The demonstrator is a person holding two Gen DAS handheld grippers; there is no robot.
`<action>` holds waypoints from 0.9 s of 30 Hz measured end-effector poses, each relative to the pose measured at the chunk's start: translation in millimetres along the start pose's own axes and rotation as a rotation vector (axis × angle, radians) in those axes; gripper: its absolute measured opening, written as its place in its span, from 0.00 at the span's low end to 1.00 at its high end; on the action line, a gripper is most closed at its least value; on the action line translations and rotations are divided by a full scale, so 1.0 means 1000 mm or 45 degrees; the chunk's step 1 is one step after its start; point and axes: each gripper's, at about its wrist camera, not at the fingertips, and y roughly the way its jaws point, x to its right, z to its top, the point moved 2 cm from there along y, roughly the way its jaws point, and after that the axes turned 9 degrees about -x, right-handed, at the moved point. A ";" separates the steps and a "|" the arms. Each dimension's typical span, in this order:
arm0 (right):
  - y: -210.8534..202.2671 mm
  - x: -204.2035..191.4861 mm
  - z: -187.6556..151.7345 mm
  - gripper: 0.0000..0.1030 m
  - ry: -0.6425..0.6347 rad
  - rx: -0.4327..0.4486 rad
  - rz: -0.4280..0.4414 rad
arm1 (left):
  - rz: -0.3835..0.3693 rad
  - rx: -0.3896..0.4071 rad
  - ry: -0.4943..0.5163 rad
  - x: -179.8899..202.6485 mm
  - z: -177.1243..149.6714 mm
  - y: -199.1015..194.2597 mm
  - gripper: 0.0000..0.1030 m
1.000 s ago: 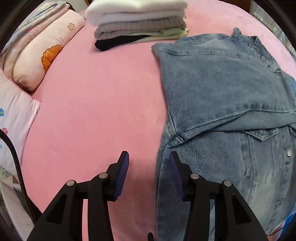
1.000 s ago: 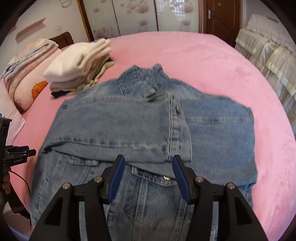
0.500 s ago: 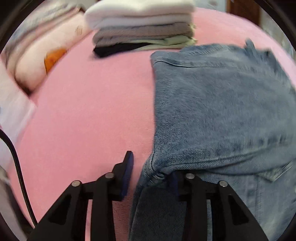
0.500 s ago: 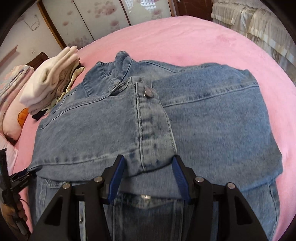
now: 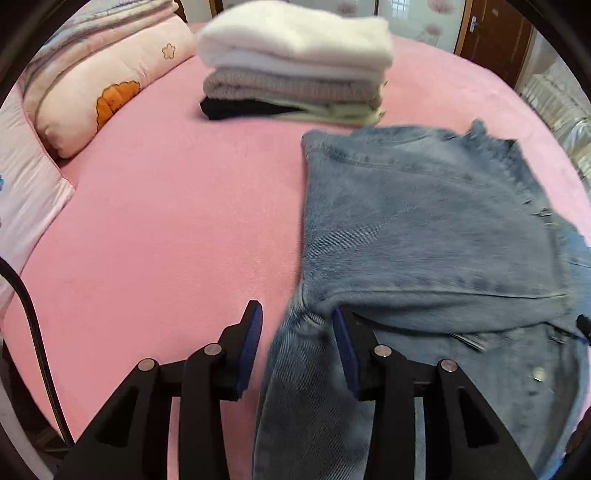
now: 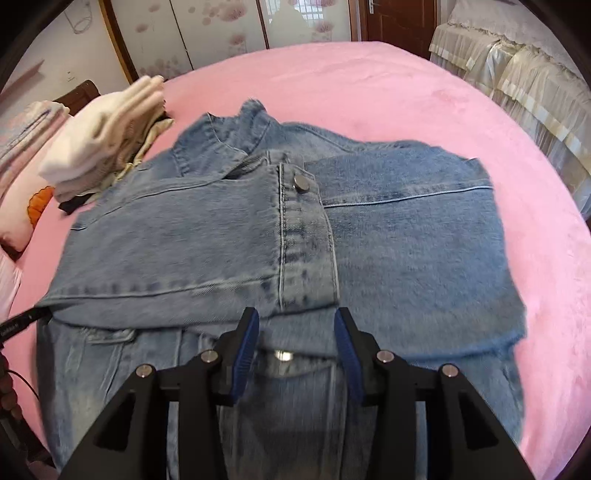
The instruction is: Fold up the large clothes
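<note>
Since a second ago both grippers have closed in on the denim jacket spread on the pink bed: left gripper jaws, just widening, straddle its edge; right gripper, half-open, straddles its folded sleeve cuff; no readable writing.

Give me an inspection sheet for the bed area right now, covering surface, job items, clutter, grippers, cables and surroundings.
Surface: pink bedspread, mostly bare on the left side.
Job's things: denim jacket spread out, one sleeve folded across its front, metal button showing on the cuff.
Clutter: stack of folded clothes beyond the jacket; pillows at the left.
Grippers: left gripper has just been opening, with the jacket's left edge between its jaws but not pinched; right gripper open over the jacket's middle.
Cables: black cable at the left edge.
Surroundings: brown door, flowered wardrobe doors, a cream-covered bed at the right.
</note>
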 end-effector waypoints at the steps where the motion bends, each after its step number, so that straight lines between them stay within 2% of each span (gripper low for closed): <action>1: -0.009 0.000 -0.005 0.42 0.007 0.003 0.022 | -0.005 0.014 0.005 0.002 -0.003 -0.010 0.39; 4: -0.045 0.002 -0.021 0.42 0.032 0.044 0.090 | 0.027 0.078 0.025 0.004 -0.017 -0.049 0.45; 11: -0.130 0.003 -0.057 0.42 0.004 0.191 0.143 | 0.062 0.161 0.021 -0.010 -0.054 -0.125 0.47; 18: -0.192 0.012 -0.095 0.45 -0.018 0.321 0.161 | 0.082 0.198 0.019 -0.024 -0.117 -0.179 0.48; 19: -0.199 0.014 -0.101 0.45 -0.022 0.332 0.160 | 0.082 0.200 0.025 -0.026 -0.128 -0.185 0.50; 21: -0.212 0.018 -0.116 0.46 -0.037 0.350 0.150 | 0.084 0.196 0.041 -0.028 -0.148 -0.190 0.60; 25: -0.221 0.027 -0.140 0.46 -0.051 0.355 0.124 | 0.121 0.150 0.051 -0.031 -0.182 -0.179 0.61; 27: -0.221 0.031 -0.149 0.46 -0.054 0.351 0.110 | 0.139 0.092 0.034 -0.035 -0.198 -0.160 0.61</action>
